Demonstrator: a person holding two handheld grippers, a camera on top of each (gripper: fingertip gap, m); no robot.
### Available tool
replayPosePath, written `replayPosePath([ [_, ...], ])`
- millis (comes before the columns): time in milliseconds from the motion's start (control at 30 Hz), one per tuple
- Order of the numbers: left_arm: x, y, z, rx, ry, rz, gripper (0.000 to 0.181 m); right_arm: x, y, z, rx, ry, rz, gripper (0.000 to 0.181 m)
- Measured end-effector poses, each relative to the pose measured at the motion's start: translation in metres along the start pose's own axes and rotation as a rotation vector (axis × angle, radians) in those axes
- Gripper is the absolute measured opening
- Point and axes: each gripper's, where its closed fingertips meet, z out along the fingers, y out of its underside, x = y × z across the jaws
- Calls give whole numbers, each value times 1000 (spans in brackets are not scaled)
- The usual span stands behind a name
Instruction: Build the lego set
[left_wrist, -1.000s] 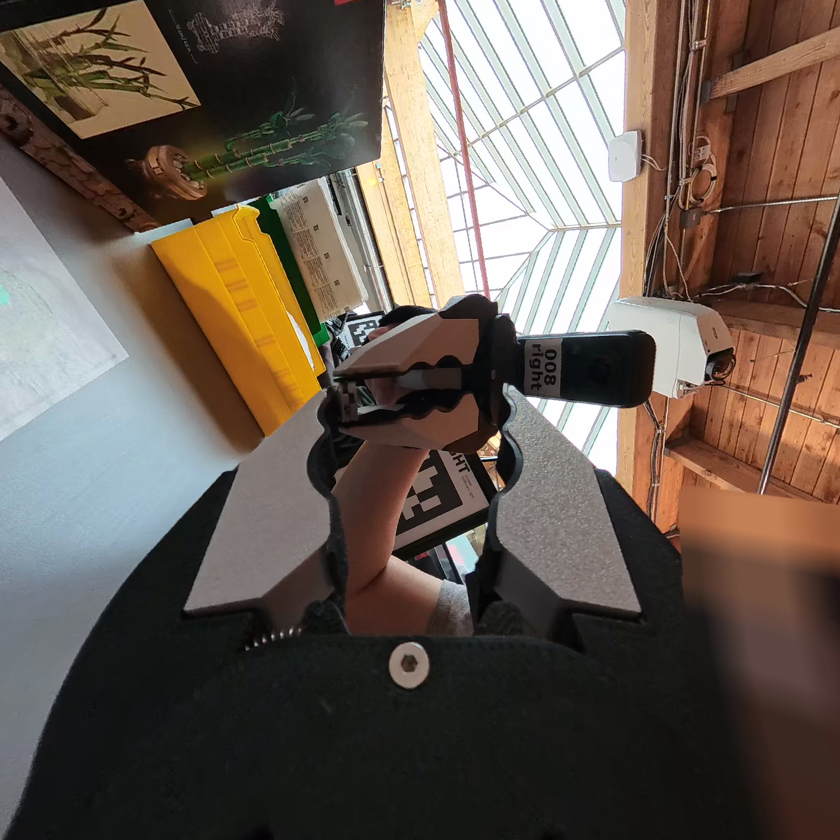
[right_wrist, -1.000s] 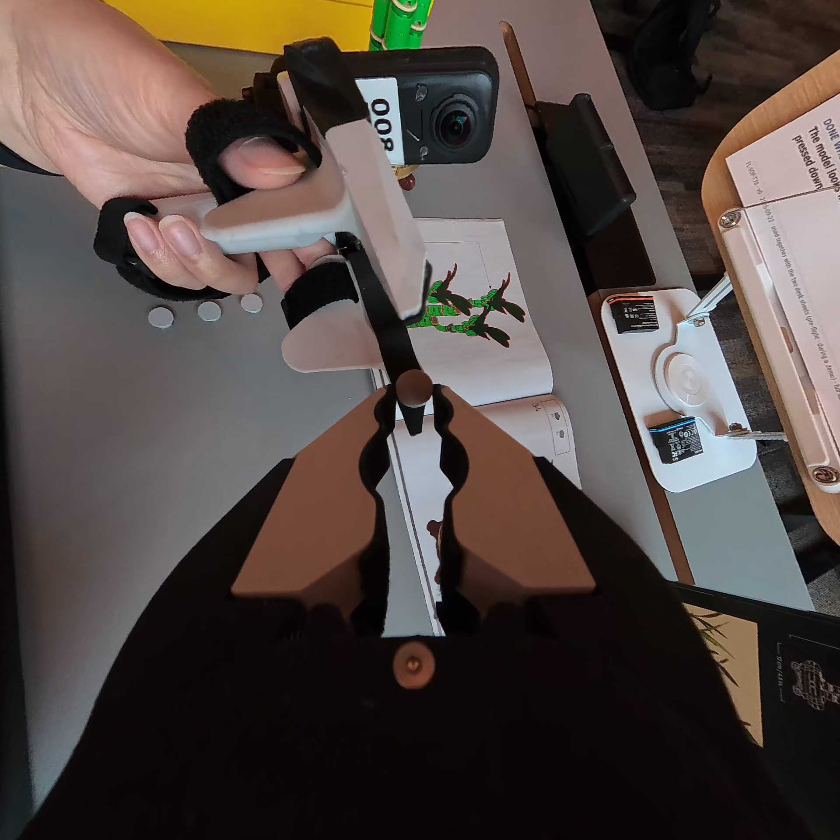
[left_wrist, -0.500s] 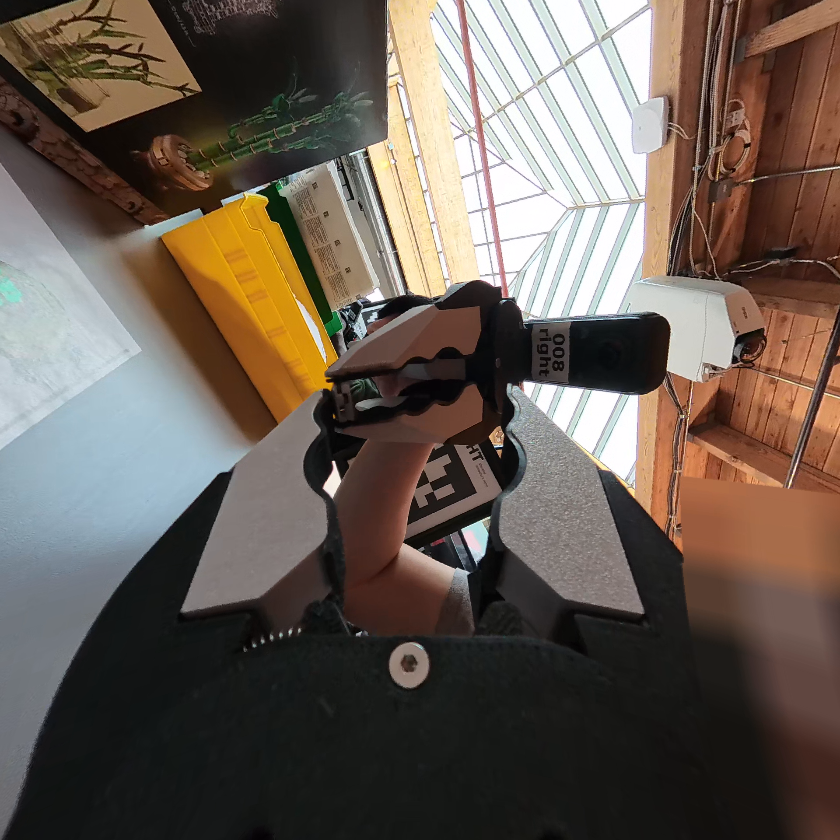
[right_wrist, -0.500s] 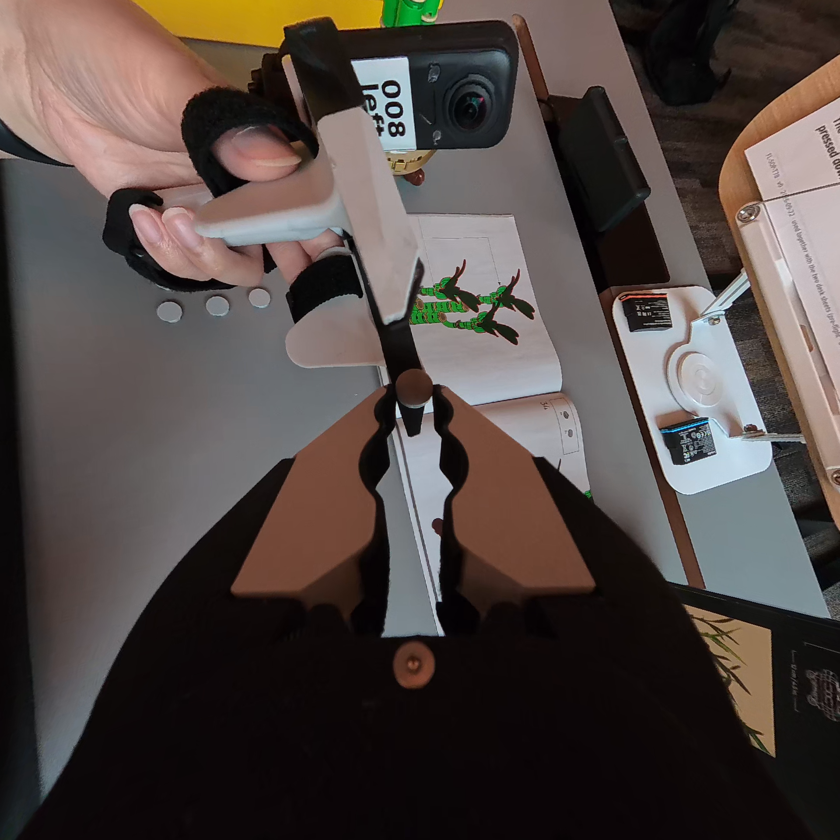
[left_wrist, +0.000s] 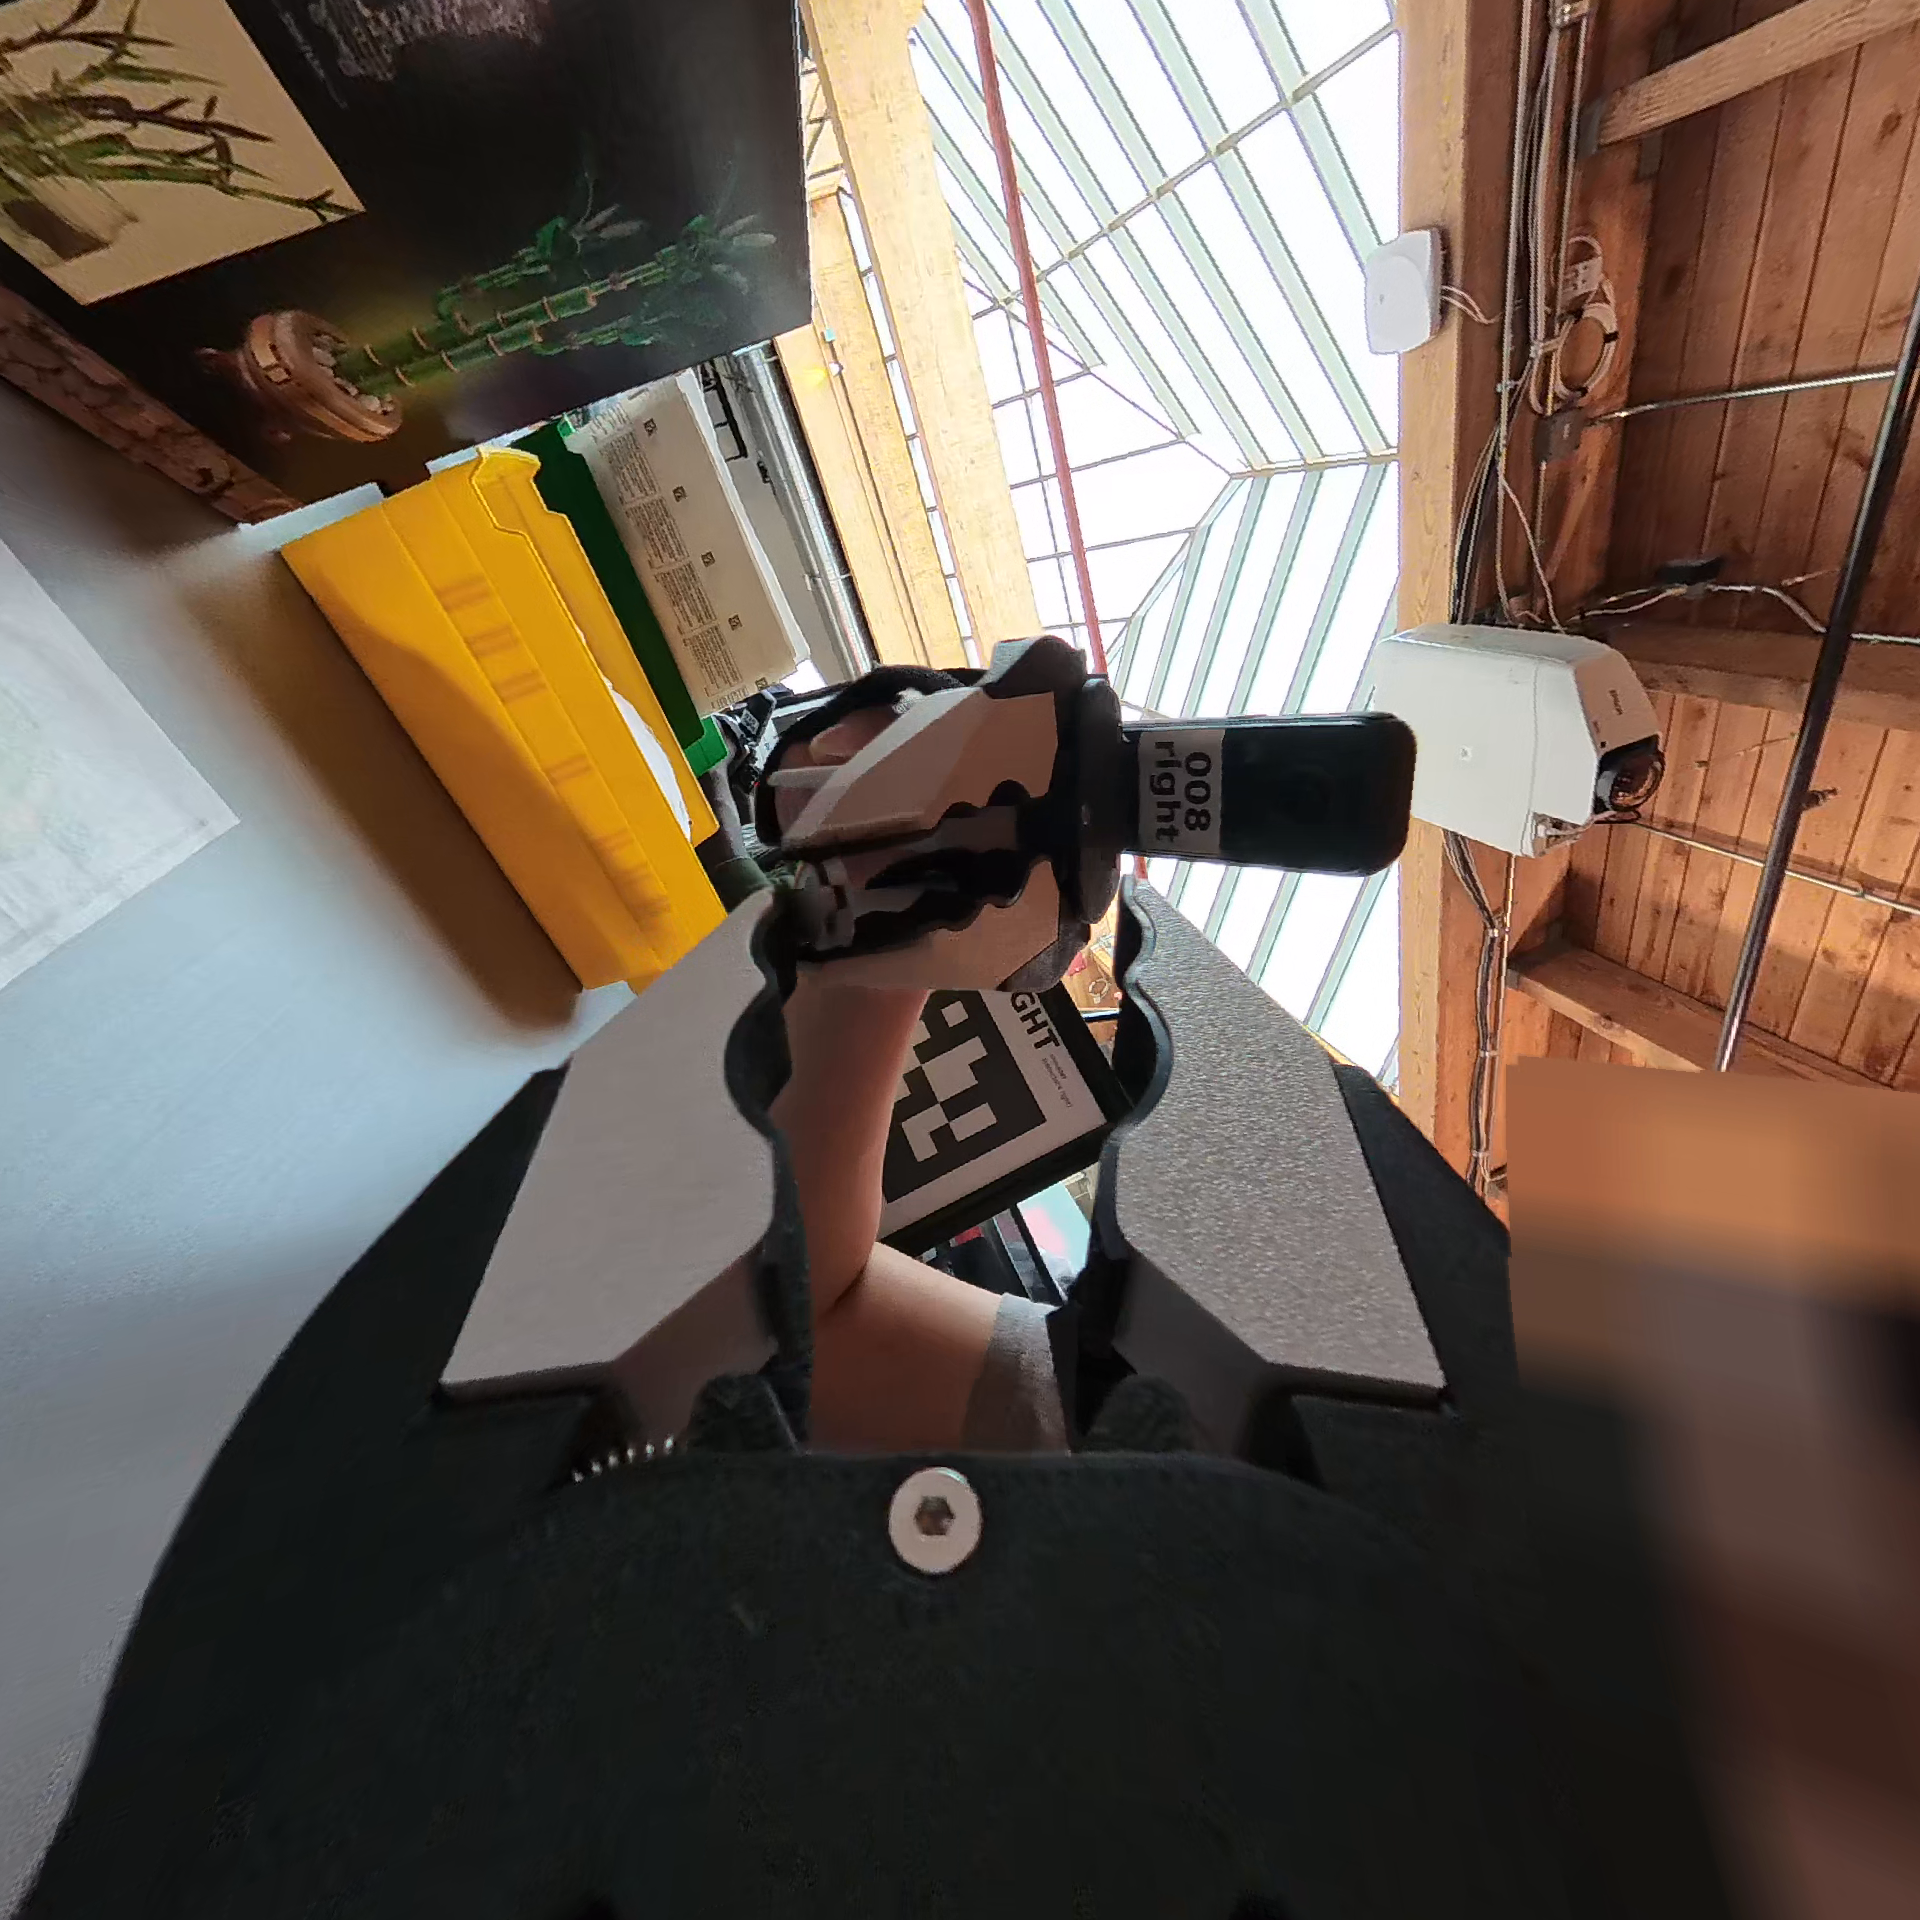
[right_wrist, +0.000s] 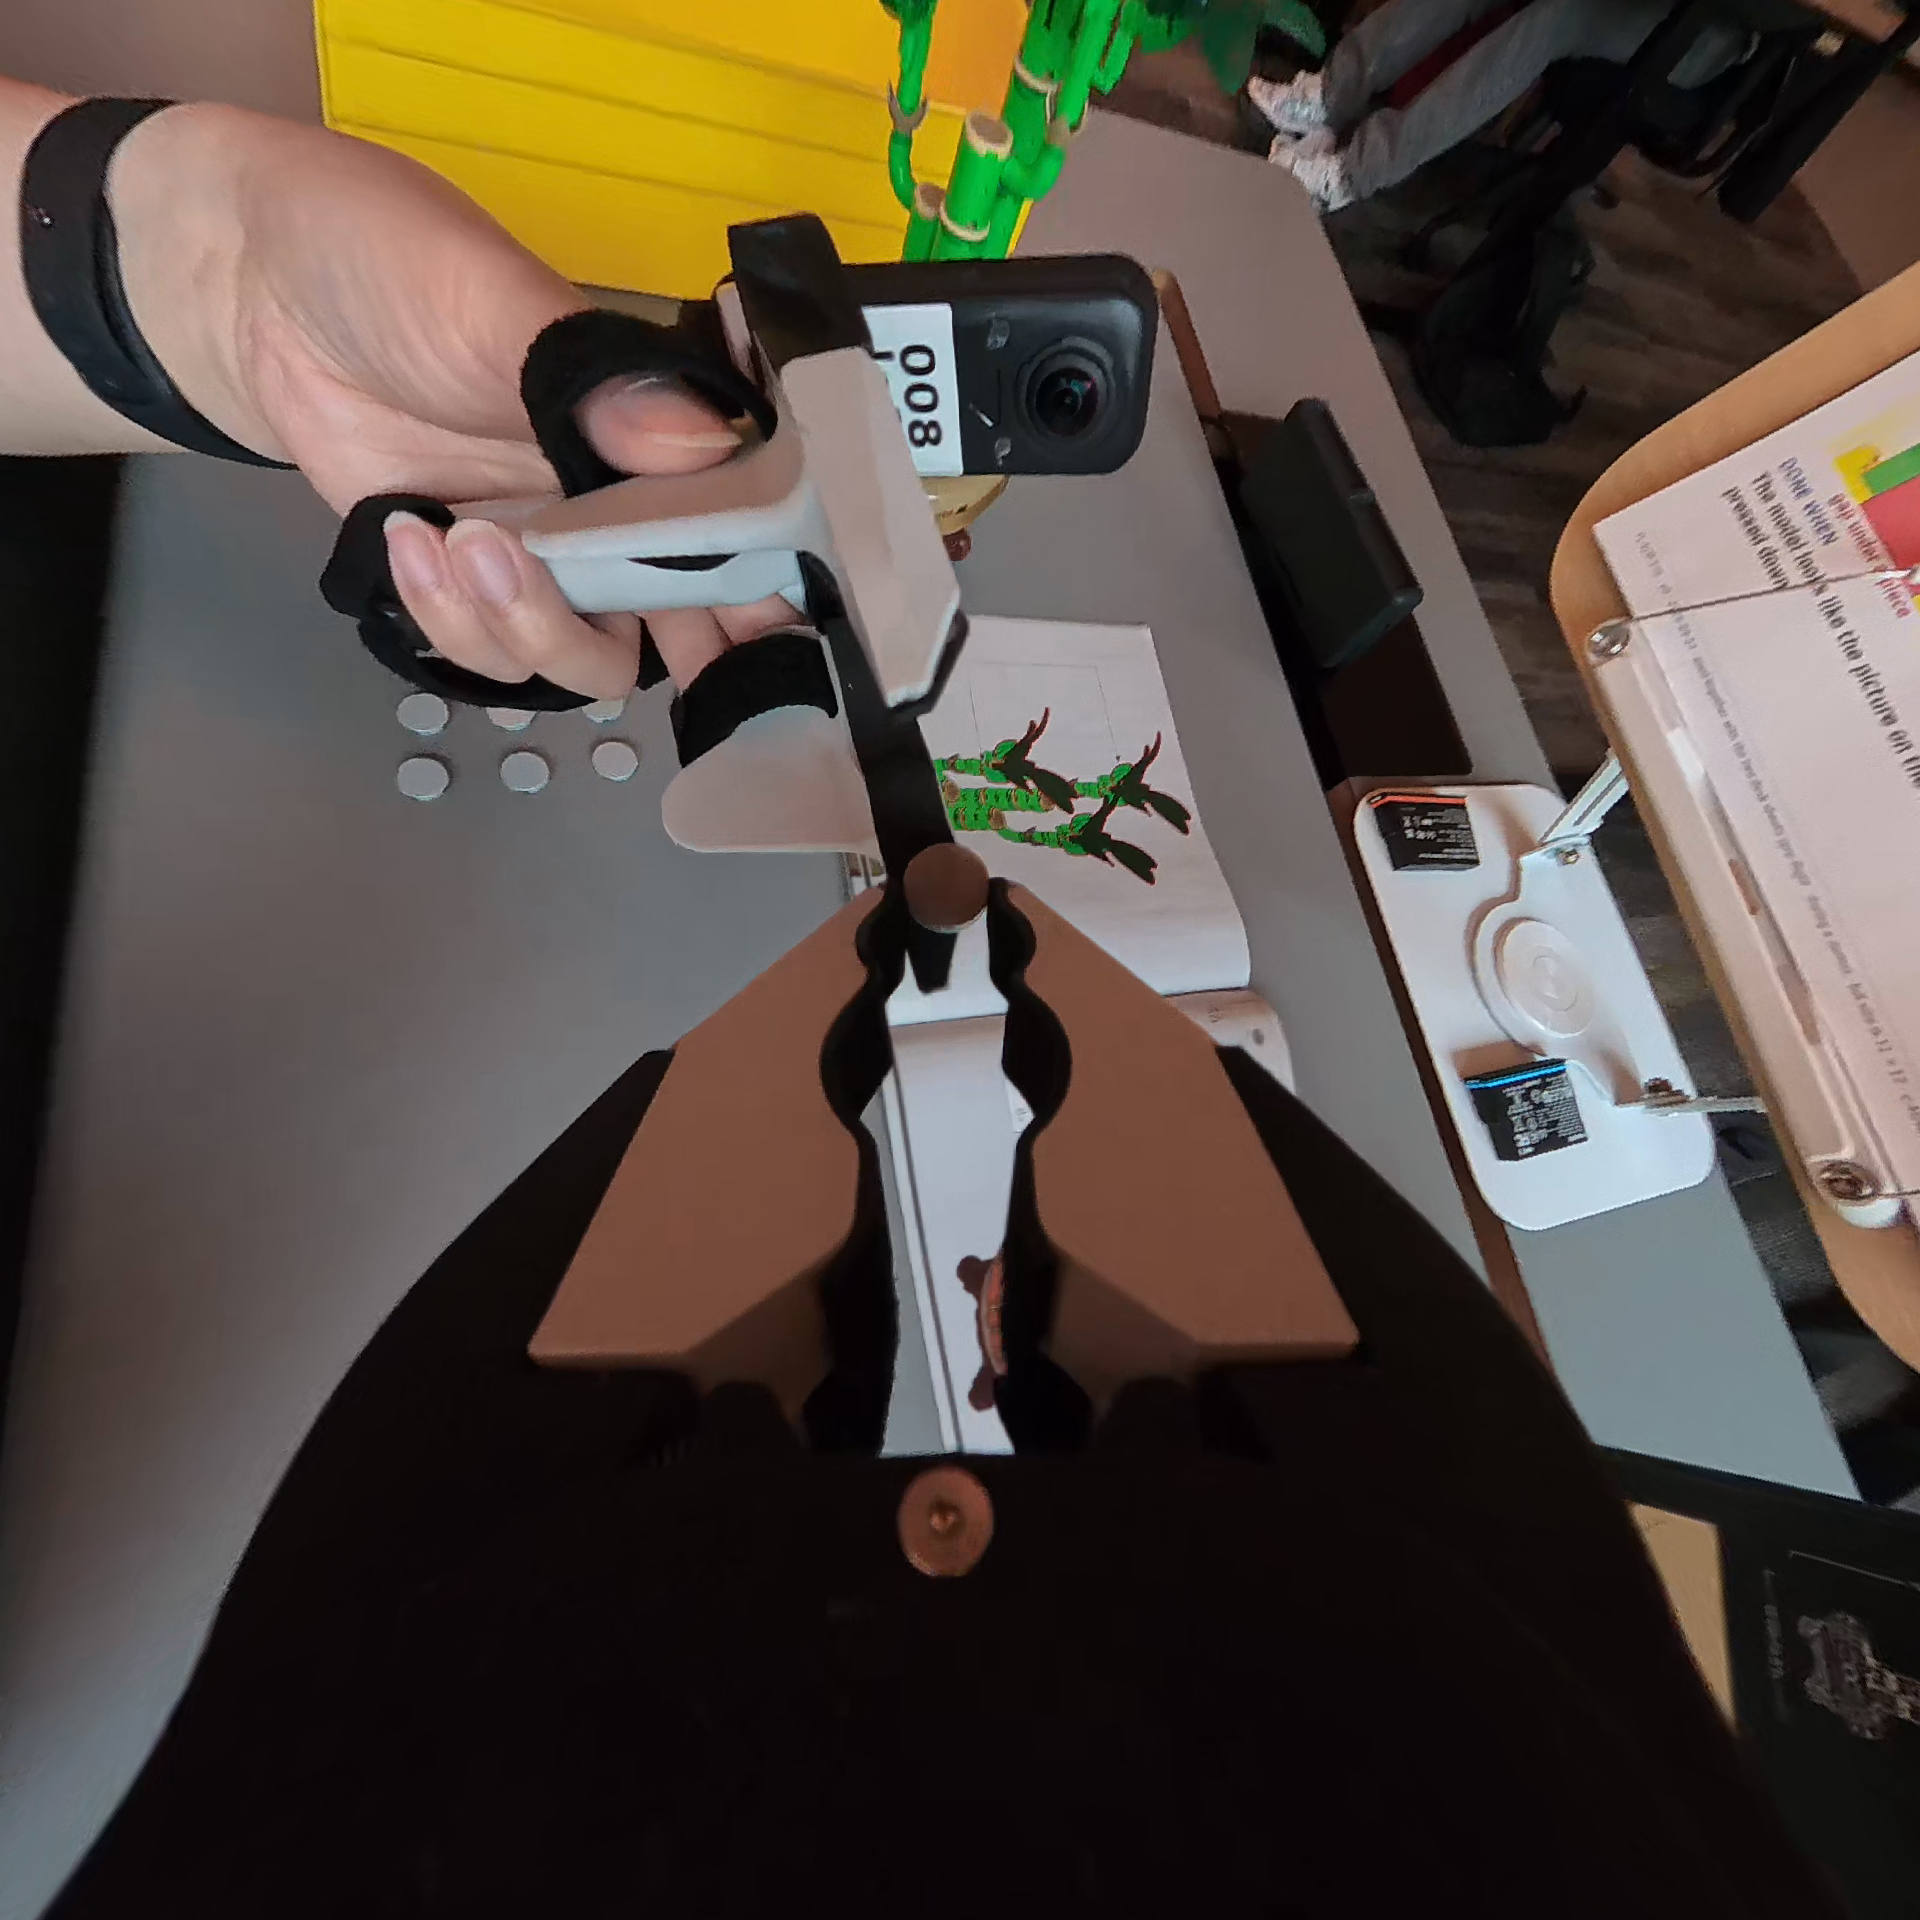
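Observation:
My right gripper (right_wrist: 940, 914) is shut on a small round grey piece (right_wrist: 943, 886) at its brown fingertips. My left gripper (left_wrist: 945, 935) is open, its grey fingers spread wide to either side of the right gripper's tips (left_wrist: 821, 894). In the right wrist view the left gripper (right_wrist: 914, 821) is held by a hand, and one black finger reaches down to the round piece. The green bamboo lego model (right_wrist: 977, 156) stands behind it on the table. Several round grey pieces (right_wrist: 520, 771) lie on the table to the left.
An open instruction booklet (right_wrist: 1070, 831) lies under the grippers. A yellow bin (right_wrist: 623, 104) stands at the back, also in the left wrist view (left_wrist: 499, 707). The set's box (left_wrist: 416, 208) stands beside it. A white tray (right_wrist: 1600, 1174) and a wooden board (right_wrist: 1766, 831) are at the right. The tips of both grippers are at nearly the same place. Left tips and right tips are each some 25 cm from the green bamboo lego model (right_wrist: 977, 156).
The right wrist view has pulled back, so the bamboo model and more round pieces now show. Both grippers shifted a little together. The right gripper's hold has not changed and the left stays open.

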Motion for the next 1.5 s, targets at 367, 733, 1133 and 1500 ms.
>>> replayPosePath([
  [367, -3, -4, -2, 16, -71, 119, 17, 5, -16, -7, 27, 124, -152, 15],
  [733, 1, -12, -5, 42, -221, 468, 5, 11, -28, -10, -63, 285, -286, 16],
  [1133, 75, 3, -4, 48, -222, 1198, 5, -12, -85, -56, 282, 276, -366, 29],
  [1500, 107, 59, 2, -197, -217, 1802, 5, -63, -113, -91, 555, -79, -258, 9],
])
